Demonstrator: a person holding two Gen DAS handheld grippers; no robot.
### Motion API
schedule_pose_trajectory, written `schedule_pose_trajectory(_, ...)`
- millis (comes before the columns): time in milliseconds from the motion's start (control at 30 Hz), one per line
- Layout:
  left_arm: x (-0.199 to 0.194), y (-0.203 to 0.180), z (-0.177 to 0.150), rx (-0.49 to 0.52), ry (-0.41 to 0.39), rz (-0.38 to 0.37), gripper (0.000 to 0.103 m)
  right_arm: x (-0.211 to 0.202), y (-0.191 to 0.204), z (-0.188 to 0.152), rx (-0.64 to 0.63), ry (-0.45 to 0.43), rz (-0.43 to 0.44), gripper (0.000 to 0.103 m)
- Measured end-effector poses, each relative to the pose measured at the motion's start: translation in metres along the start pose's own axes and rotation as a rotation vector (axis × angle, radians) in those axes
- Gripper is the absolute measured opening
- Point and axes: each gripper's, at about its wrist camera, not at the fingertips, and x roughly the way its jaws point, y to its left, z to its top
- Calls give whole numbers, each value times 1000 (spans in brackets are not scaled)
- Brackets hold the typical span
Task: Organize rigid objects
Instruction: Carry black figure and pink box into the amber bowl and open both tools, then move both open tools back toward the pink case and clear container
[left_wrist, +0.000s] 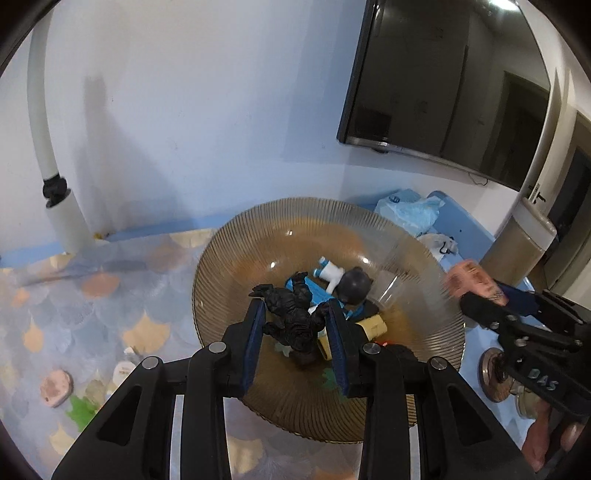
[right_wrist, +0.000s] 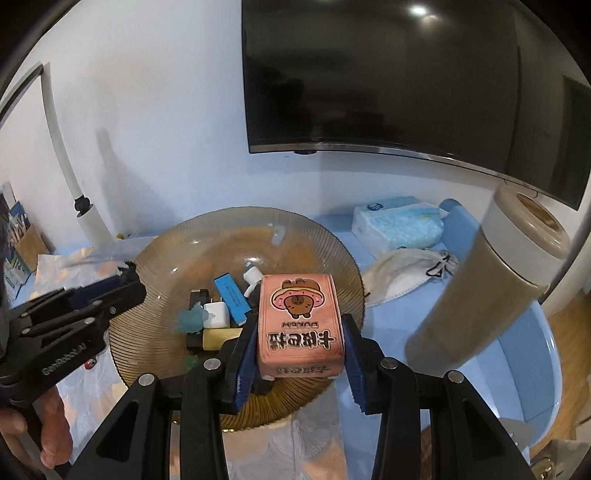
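Ribbed glass plate (right_wrist: 332, 258) of toys under tongs clamping black figure (left_wrist: 291, 317), pink box (right_wrist: 300, 325).

My landmark is the ribbed glass bowl (right_wrist: 155, 236). Its middle is crowded: a blue bar (right_wrist: 231, 297), a white cube (right_wrist: 216, 314), a yellow block (right_wrist: 218, 338) and an astronaut figure (left_wrist: 341, 278) lie touching or just beside each other. The bowl's far inner slope is bare, so I could pass there. My left gripper (left_wrist: 295, 314) carries a black figure (left_wrist: 291, 317) over the bowl's near side; my right gripper (right_wrist: 301, 343) holds a pink box (right_wrist: 299, 317) over its near right edge. Right of the bowl a tall tan tumbler (right_wrist: 480, 291) blocks sideways travel, with a face mask (right_wrist: 402, 273) and tissue pack (right_wrist: 399, 225) behind it.
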Motion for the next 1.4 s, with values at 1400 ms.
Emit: schedule_pose_trajectory(1400,-124,219,-185,-236,15,381,77,20,206,-136,-195,157,320,89)
